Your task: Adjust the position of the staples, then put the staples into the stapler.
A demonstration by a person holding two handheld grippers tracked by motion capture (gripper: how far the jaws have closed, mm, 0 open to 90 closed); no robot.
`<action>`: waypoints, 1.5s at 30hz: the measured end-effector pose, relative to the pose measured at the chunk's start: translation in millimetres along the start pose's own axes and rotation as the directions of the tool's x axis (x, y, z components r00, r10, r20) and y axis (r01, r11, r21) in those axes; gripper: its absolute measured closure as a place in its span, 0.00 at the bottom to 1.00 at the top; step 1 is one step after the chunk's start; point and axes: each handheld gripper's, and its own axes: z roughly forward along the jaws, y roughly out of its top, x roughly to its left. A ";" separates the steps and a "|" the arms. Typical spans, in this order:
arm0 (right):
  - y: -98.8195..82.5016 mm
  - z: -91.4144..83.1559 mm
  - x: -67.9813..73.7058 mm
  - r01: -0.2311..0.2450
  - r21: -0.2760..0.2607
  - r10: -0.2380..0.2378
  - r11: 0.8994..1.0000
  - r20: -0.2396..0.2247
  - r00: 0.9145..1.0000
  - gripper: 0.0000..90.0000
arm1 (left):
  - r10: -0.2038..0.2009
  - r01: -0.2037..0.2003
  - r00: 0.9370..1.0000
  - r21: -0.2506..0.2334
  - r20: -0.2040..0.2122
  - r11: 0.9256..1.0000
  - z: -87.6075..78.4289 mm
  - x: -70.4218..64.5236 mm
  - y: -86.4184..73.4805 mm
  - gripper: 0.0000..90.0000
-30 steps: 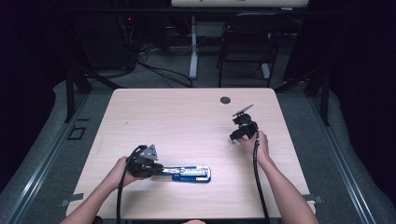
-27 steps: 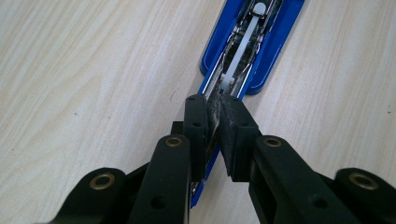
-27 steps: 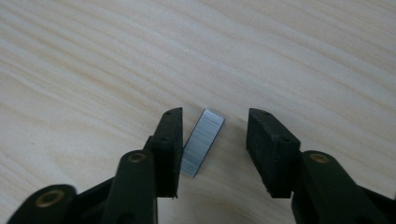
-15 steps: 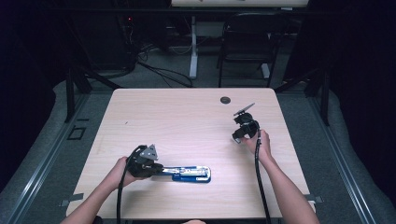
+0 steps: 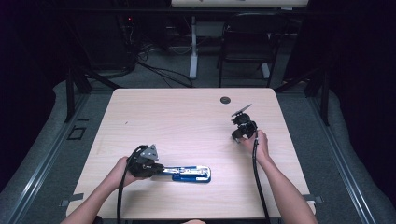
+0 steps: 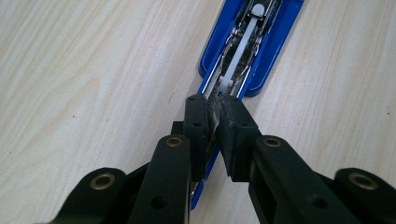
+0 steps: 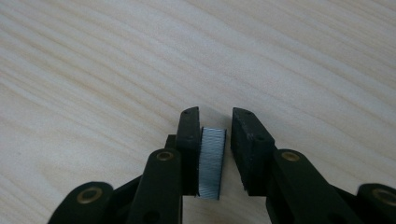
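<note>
The stapler (image 5: 190, 173) lies on the table (image 5: 177, 121), near its front edge.

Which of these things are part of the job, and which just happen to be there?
In use: blue stapler, opened, clamped by the left gripper; strip of staples between the right gripper's closing jaws.
Lying about: dark round grommet, chair, floor cables.

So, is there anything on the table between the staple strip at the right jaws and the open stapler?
Nothing visible. The table is bare wood between the right gripper, which has the staple strip between its closing jaws, and the open blue stapler held by the left gripper.
</note>
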 end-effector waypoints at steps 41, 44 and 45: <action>-15.5 -59.0 35.6 0.110 -0.083 -0.118 0.990 -0.102 0.988 0.87 | 0.010 -0.010 1.000 0.002 0.000 1.000 0.7 -1.2 2.6 0.91; -18.1 -61.8 40.8 0.114 -0.091 -0.125 0.989 -0.119 0.985 0.87 | 0.010 -0.010 1.000 0.003 0.000 1.000 0.7 -1.2 2.8 0.91; -19.1 -64.9 43.6 0.130 -0.083 -0.140 0.988 -0.124 0.982 0.87 | 0.011 -0.011 1.000 0.004 0.000 1.000 0.7 -1.2 2.9 0.91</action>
